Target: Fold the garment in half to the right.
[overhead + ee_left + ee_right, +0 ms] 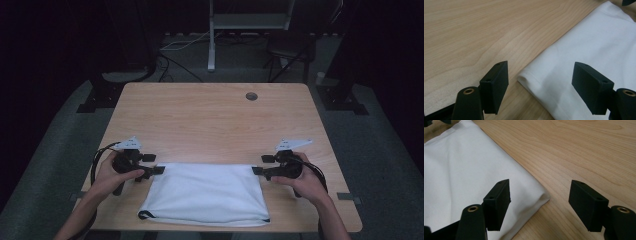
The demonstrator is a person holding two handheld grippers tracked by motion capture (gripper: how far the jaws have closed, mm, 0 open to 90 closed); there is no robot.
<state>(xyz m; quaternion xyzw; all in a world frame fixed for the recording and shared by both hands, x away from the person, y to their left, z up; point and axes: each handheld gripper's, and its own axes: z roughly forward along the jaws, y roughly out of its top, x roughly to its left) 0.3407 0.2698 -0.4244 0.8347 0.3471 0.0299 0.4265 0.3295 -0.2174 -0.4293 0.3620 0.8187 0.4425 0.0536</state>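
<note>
We see a white cloth (pixel 206 194) lying folded flat on the near half of the tabletop (pixel 215 117), one gripper at each of its far corners. The left gripper (pixel 159 170) sits at the far left corner and the right gripper (pixel 256 171) at the far right corner. In the left gripper view the fingers (pixel 495 85) stand wide apart with the rounded corner of the cloth (pixel 584 50) between them, unpinched; in the right gripper view the fingers (pixel 497 203) stand likewise wide, straddling the other corner (pixel 474 177) without pressing it. We judge the work to be at an early stage of a fold: both corners are lined up for a grasp, but neither is yet taken, and the lifting and folding remain to do.

The near edge of the cloth shows a dark trim or cord at its corners, too small to identify. How many layers the cloth has we cannot tell. The room beyond the tabletop is dark.
</note>
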